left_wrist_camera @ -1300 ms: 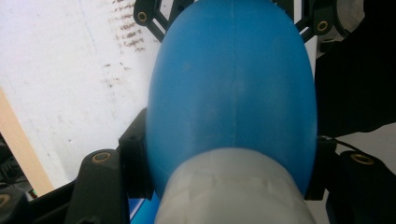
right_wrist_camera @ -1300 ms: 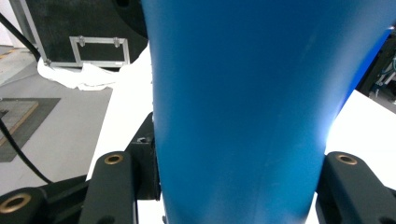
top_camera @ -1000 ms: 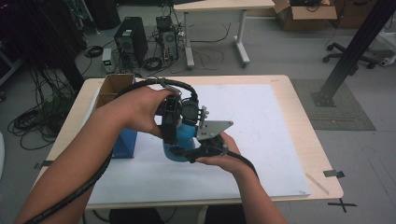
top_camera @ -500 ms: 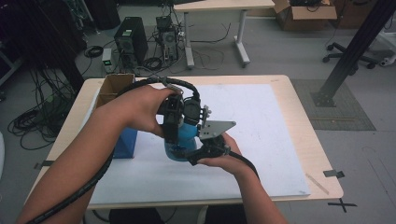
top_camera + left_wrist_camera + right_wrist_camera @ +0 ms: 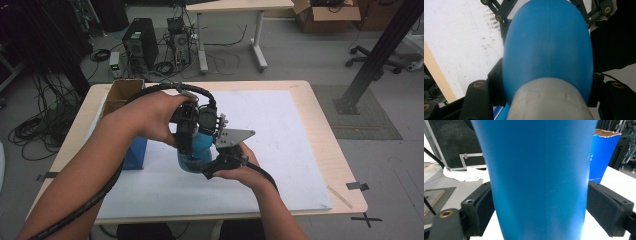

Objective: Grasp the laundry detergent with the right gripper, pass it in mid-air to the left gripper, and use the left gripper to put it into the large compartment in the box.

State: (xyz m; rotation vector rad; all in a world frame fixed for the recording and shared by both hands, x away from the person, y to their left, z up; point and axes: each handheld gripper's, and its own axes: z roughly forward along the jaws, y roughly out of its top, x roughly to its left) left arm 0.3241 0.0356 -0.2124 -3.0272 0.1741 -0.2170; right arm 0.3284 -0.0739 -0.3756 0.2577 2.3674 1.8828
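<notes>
White-topped table (image 5: 300,150), cluttered lab behind. Both hand-held grippers clamped blue bottle (image 5: 196,150): left hand-held gripper (image 5: 186,131) apparently near cap, right hand-held gripper (image 5: 220,159) across body. Best kept body steady, grip gentle.

Overhead camera facing forward-down on the table (image 5: 300,100); both gripper cameras tight against one shared blue bottle (image 5: 549,50).

The bottle (image 5: 196,150) stands near the middle of the table (image 5: 320,145), on the sheet (image 5: 290,140) that covers most of it. Left of the bottle, at the sheet's edge, sits the box (image 5: 121,100). The left tongs (image 5: 186,142) meet the bottle from above, the right tongs (image 5: 212,167) from its near side.
</notes>
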